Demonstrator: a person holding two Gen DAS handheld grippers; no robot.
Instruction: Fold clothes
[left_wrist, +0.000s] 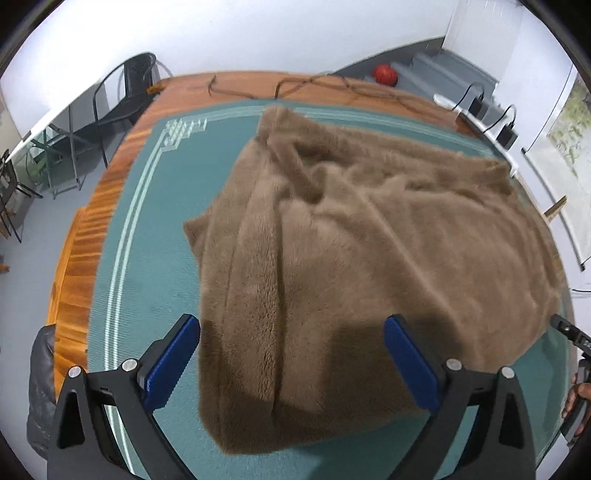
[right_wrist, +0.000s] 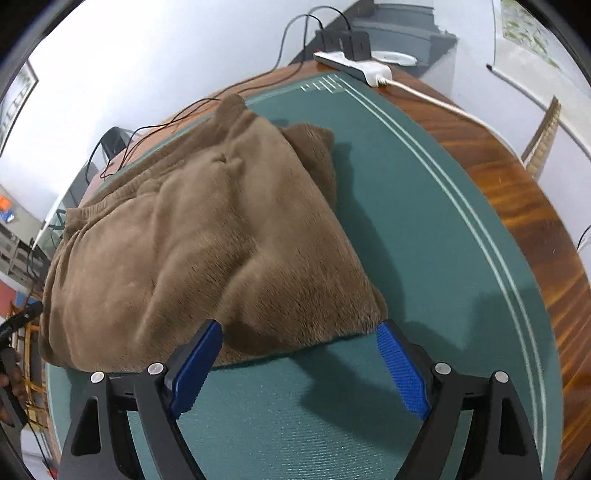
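A brown, plush fleece garment (left_wrist: 354, 236) lies in a loosely folded heap on a teal mat with pale border lines (left_wrist: 147, 236), which covers most of a reddish-brown wooden table (left_wrist: 107, 184). In the left wrist view the garment fills the centre and right of the frame, its near edge reaching down to the bottom centre, with soft creases gathered toward the upper middle.

The left hand-held gripper (left_wrist: 291, 325) sits at the bottom of that view with its blue-padded jaws spread wide; the garment's near edge shows between the fingers, but the pads do not press on it and nothing is held. At the right edge of the same frame, part of the other black tool and a few fingers of the person's hand (left_wrist: 576, 402) are visible.

In the right wrist view the garment (right_wrist: 192, 243) occupies the centre and left of the frame, its near right corner ending just above the gap between the fingers. The right hand-held gripper (right_wrist: 299, 328) is at the bottom centre, jaws wide apart and empty, over bare teal mat (right_wrist: 424, 221).

A white power strip with black plugs (right_wrist: 354, 62) rests on the table (right_wrist: 524, 192) at the top centre of the right wrist view, with dark cables (right_wrist: 177, 114) trailing along the table's far edge. In the left wrist view a black metal chair (left_wrist: 125, 96) stands at the upper left and a red ball (left_wrist: 385, 74) lies near grey steps at the upper right.
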